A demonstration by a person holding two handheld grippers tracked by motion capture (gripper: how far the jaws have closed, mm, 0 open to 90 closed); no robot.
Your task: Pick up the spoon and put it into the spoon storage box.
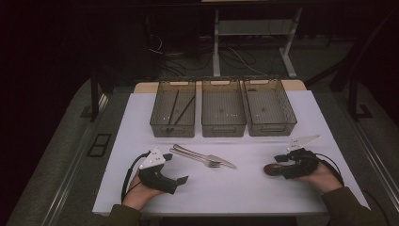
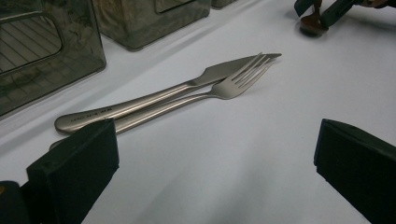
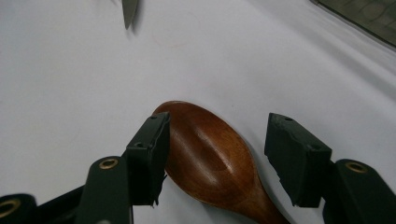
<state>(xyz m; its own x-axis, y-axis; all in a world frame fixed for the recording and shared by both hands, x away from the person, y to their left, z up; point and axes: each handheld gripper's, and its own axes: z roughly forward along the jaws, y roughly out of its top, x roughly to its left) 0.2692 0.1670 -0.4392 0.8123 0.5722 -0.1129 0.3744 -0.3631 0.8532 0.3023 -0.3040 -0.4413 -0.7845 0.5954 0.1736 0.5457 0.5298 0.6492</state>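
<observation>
Three smoky translucent bins [image 1: 223, 114] sit in a row across the upper middle of the high view on the white table [image 1: 244, 188]; the leftmost holds two dark sticks [image 1: 178, 109]. At frame centre a metal knife [image 2: 154, 95] and fork [image 2: 196, 95] lie side by side, touching, ahead of the left gripper [image 1: 175, 181] at lower left, jaws spread wide and empty. At lower right the right gripper [image 1: 278, 165] has its jaws apart around a brown wooden spoon [image 3: 210, 158] (bowl down on the table), left jaw against its edge, right jaw clear.

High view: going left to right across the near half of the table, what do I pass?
Left tool → fork and knife lying together → wooden spoon → right tool, at the spoon.
</observation>
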